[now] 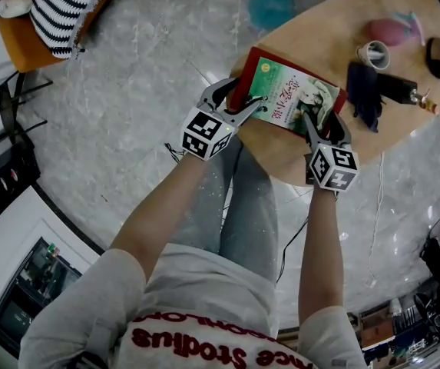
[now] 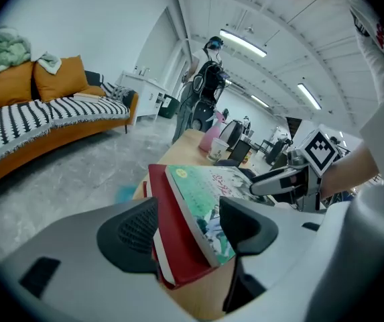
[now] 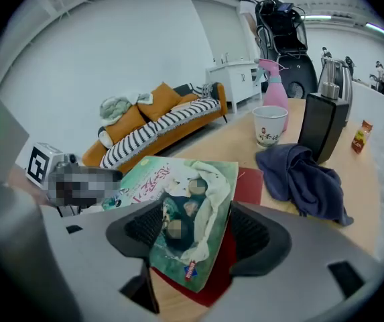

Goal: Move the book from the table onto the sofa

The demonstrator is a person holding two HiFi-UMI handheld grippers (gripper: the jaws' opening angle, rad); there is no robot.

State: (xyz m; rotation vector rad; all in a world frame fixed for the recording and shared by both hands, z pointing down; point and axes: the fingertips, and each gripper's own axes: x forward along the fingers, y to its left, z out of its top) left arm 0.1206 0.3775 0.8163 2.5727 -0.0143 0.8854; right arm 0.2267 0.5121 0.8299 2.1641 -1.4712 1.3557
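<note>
We see a white paper cup [image 3: 270, 125] standing just beside a black upright box [image 3: 321, 126]; a pink spray bottle [image 3: 274, 89] rises behind the cup; a dark blue cloth [image 3: 303, 180] lies crumpled against the box's foot; a small red-labelled bottle [image 3: 360, 137] stands apart; farther back, a parked scooter [image 3: 282, 29] and a white cabinet [image 3: 235, 79].

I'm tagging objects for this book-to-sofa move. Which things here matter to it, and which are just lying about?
In the job: green-covered book, lying on a red-covered book; round wooden table; orange sofa; left gripper and right gripper, both open around the books.
Lying about: white paper cup; pink spray bottle; dark blue cloth.
</note>
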